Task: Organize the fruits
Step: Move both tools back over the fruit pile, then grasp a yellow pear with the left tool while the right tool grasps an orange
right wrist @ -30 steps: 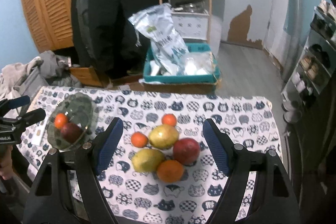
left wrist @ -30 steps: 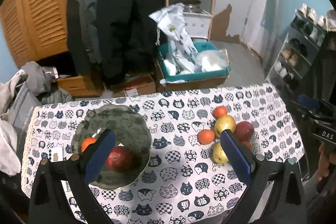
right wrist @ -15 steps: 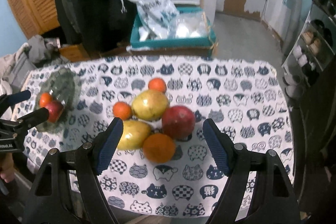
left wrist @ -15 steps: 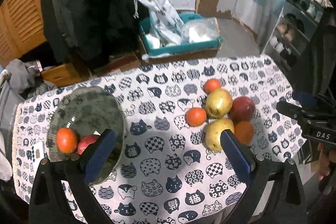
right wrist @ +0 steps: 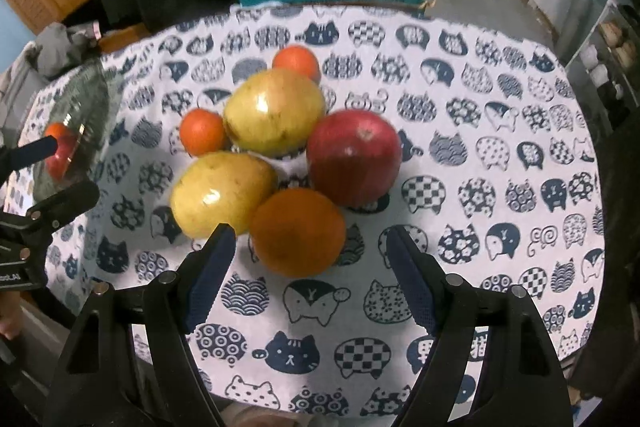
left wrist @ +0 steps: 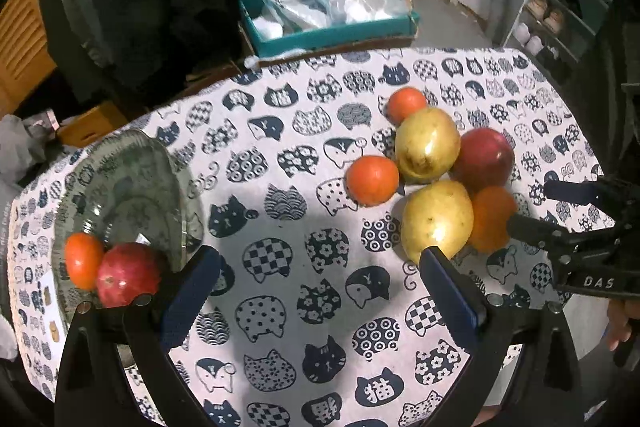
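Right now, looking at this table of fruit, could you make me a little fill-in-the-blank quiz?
1. The glass bowl holds ____ fruits.
2. The large orange lies nearest the ____ gripper.
3. That gripper's jaws are ____, holding nothing.
4. The tablecloth is printed with ____ faces.

Missing words: two; right; open; cat
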